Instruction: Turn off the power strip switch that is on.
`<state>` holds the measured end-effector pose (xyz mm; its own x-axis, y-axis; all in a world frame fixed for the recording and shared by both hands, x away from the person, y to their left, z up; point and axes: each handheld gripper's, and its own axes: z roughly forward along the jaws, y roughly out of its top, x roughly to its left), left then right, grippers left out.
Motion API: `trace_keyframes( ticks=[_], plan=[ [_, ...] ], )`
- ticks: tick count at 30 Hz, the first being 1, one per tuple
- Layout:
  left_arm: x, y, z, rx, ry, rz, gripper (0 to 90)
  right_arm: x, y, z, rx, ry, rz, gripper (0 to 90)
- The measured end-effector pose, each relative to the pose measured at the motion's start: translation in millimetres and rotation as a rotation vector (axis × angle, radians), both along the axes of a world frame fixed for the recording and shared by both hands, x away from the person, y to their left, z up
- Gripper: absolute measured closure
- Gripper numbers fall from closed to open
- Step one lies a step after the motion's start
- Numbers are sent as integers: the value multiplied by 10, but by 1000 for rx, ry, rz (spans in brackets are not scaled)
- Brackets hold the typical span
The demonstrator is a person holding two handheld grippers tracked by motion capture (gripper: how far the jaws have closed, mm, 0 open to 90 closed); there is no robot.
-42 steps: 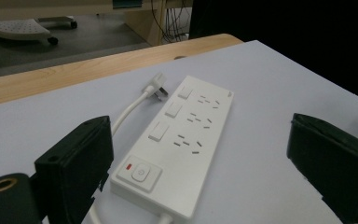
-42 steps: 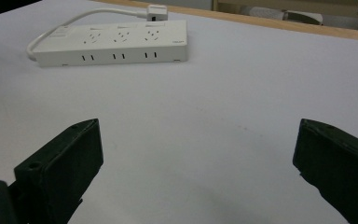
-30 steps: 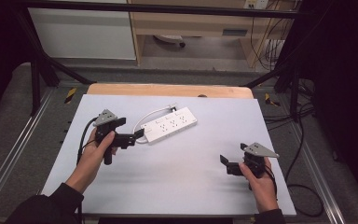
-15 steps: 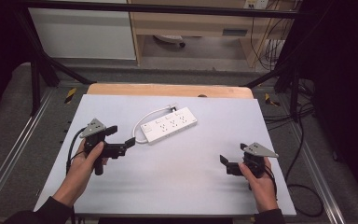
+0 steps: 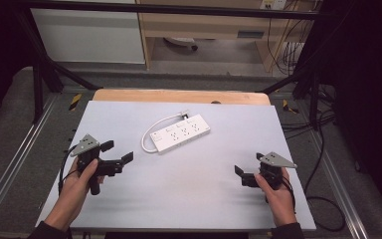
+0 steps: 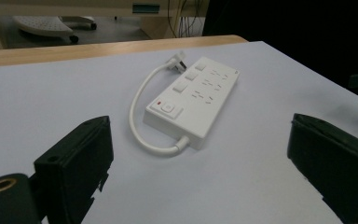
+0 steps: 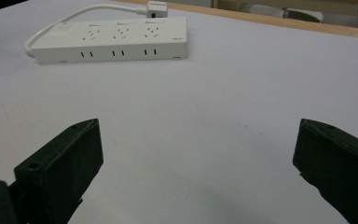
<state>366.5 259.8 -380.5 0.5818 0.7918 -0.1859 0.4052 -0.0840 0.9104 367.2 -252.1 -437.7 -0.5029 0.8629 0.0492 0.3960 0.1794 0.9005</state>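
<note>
One white power strip (image 5: 180, 133) lay flat near the middle of the grey worktop (image 5: 204, 199), set diagonally, its short white cable (image 5: 149, 134) looped back beside it to the plug (image 5: 183, 115) at the far edge. Left gripper (image 5: 115, 153), held low at the near left, was released, jaws spread wide and pointed toward the strip, well apart from it. Right gripper (image 5: 239, 176), at the near right, was likewise released, jaws wide, grasping nothing.
</note>
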Motion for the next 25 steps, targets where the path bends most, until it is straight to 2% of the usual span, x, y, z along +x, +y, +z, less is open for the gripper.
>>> trace_keyframes(
  ticks=[3, 9, 15, 21, 25],
  plan=[
    [-48, 27, -46, 9, 2, 2, 68, -1, -1, 0, 0, 0, -1, 20],
    [-152, 107, -184, 0, 21, 18, 69, 0, -2, -2, -4, 1, -3, 20],
    [-235, 167, -332, 21, 47, 26, 70, 0, -1, -3, -7, 3, -4, 20],
    [-333, 148, -463, 73, 88, -3, 73, 2, -7, -10, -14, 7, -8, 20],
    [-392, 117, -566, 100, 141, -18, 75, 23, -12, -38, -36, 25, -28, 20]
  ],
)
